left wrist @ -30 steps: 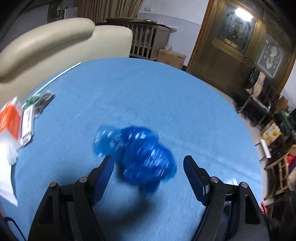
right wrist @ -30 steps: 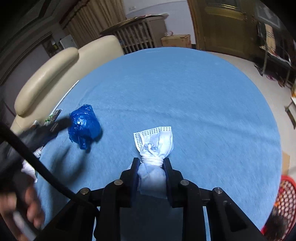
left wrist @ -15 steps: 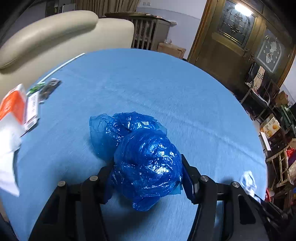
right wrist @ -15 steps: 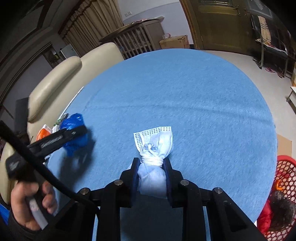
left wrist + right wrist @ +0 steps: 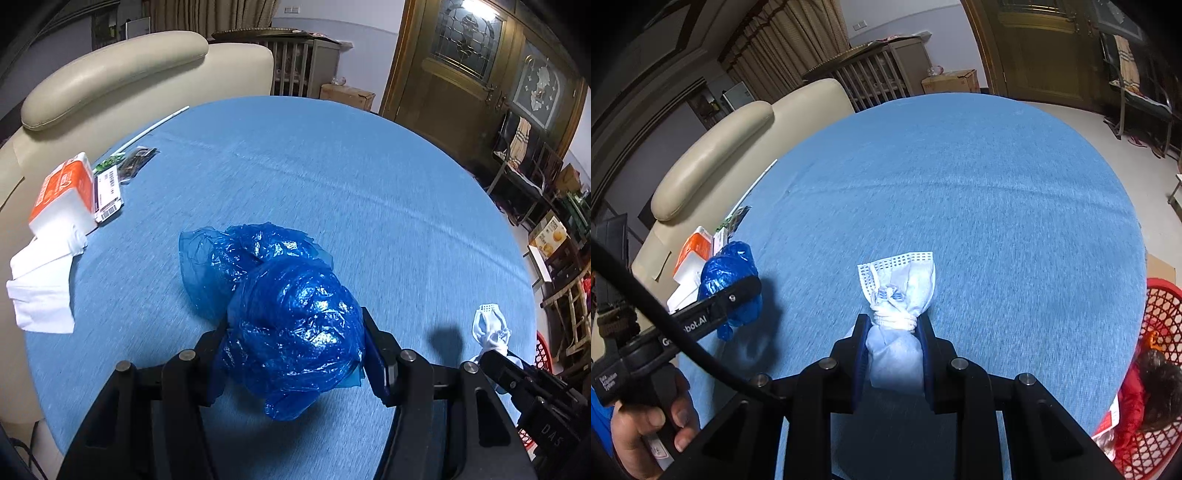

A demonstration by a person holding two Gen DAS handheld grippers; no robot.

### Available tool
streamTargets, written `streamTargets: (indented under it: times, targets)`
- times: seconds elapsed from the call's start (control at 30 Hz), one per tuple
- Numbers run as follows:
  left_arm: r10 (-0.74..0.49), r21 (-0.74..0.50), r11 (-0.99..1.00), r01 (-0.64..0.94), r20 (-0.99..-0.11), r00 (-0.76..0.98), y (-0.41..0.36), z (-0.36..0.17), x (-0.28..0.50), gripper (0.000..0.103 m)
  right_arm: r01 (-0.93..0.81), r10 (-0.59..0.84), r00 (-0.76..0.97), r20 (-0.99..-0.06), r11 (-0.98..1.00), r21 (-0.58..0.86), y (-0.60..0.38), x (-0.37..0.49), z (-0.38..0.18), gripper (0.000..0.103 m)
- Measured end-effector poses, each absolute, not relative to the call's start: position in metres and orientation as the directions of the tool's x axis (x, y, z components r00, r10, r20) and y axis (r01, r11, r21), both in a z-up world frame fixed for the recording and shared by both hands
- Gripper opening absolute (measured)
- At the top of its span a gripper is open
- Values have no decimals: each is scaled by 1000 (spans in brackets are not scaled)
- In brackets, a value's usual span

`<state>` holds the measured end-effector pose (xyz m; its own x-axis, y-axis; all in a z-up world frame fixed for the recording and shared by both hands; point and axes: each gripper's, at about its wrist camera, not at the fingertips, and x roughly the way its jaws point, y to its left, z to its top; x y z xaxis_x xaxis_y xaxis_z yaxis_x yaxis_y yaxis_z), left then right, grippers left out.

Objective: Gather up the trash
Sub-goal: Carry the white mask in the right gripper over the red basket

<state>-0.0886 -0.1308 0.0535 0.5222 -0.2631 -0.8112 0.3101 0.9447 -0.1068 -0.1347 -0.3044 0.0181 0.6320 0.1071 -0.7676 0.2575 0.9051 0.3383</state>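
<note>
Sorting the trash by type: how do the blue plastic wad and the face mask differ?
The blue plastic wad is shiny, crinkled, translucent film; the face mask is matte pale fabric, rolled and tied with its own loops. The wad bulges wider than the mask bundle. Each is clamped in one gripper above the blue table.

A round table (image 5: 369, 192) with blue cloth fills the room's middle. Behind it stands a cream sofa (image 5: 122, 74), then a slatted wooden cabinet (image 5: 299, 70), curtains (image 5: 783, 48) and a wooden door (image 5: 461, 62) with patterned glass.

Red basket (image 5: 1160, 332): cut off at right edge.
Labelled packet (image 5: 108, 192): print too small to read.
</note>
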Motion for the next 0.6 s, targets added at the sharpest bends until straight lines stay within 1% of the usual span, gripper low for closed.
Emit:
streamTargets:
  times: [0.6]
  targets:
    - [-262, -85, 943, 322, -787, 558, -123, 63, -104, 63, 277, 92, 655, -750, 894, 352, -304, -161, 28, 27]
